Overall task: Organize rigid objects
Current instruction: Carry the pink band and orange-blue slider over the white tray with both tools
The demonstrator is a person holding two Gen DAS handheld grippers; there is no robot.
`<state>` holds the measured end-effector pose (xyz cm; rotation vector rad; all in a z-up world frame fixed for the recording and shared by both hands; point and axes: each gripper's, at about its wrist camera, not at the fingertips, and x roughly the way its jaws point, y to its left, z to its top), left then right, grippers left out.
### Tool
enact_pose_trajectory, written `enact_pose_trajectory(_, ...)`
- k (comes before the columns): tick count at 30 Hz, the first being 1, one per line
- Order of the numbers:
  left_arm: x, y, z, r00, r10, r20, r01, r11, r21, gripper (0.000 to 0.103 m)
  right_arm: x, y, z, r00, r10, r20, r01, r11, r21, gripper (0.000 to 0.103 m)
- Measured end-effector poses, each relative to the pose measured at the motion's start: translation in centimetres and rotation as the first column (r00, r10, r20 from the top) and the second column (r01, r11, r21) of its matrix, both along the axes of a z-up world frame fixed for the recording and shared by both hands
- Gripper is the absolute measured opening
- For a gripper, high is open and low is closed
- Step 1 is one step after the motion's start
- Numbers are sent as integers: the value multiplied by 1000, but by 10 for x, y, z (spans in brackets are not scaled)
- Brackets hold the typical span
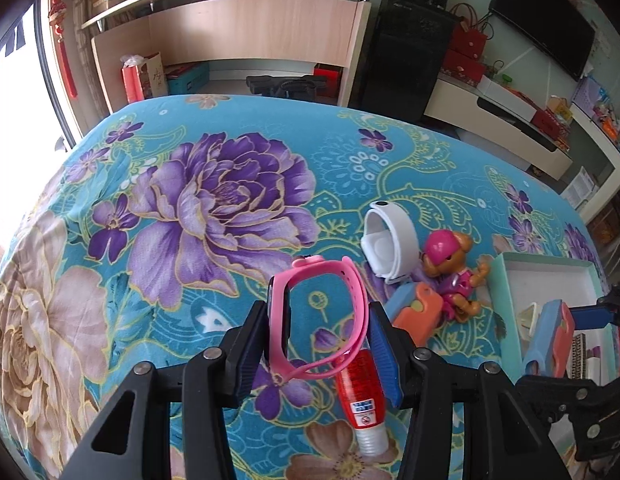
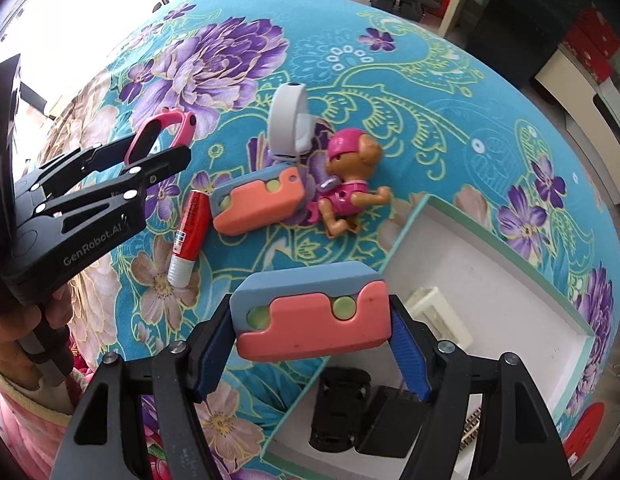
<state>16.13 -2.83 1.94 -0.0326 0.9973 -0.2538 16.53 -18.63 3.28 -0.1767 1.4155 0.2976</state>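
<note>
Halfway looks about right as a judgement: the white-lined box (image 2: 490, 280) with the mint-green rim sits at the right of the floral cloth (image 1: 190, 200), and it already takes in a black toy car (image 2: 338, 412), a black block (image 2: 390, 424) just beside it, a cream plastic piece (image 2: 438, 312) further in, and something striped at the edge that I cannot make out. Over that box's near corner hangs the right gripper (image 2: 314, 348), pads pressed on the ends of a blue-and-coral block (image 2: 310, 316), lifted clear and seemingly bound for the box. Off to the left, the left gripper (image 1: 322, 344) is pinching a pink watch (image 1: 314, 316) across its loop, carried above the cloth and not yet near the box; a person's hand (image 2: 14, 340) shows behind it. Still loose on the cloth: a second blue-and-coral block (image 2: 258, 200), touching a pink-capped puppy figure (image 2: 350, 176) lying on its side, a white watch (image 2: 290, 120) standing on edge just behind them, and a red tube (image 2: 190, 232) lying a little apart. So two pieces are in the air and four are waiting, with plenty of bare floor left in the box for them.
</note>
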Motion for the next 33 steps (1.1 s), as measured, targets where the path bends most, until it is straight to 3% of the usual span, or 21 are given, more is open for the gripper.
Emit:
enact_pose_trajectory(5,-12,-34,12,996,-87,29,87,996,-5,52,-14,-47,26,996,-91,24,92,995,-30,73)
enact_pose_trajectory(10,-32,-78,26,975,-212,68,212,977,2,52,-26,-95,34,979,-200,31,202,978,-53,73)
enact_pose_trajectory(15,-58,-129,34,932,-350,98,351,936,4,52,-41,-137,35,958,-288,21,288,954,-76,73)
enact_pose_trajectory(21,-90,-194,20,864,-496,92,492,868,59,52,-56,-180,28,926,-378,4,377,923,-80,73)
enact_pose_trajectory(26,-102,-225,7,834,-545,84,538,838,91,52,-65,-203,21,903,-430,-7,428,901,-63,73)
enact_pose_trajectory(33,-101,-236,-4,840,-537,69,528,841,114,52,-66,-224,7,880,-476,-4,475,879,-43,73)
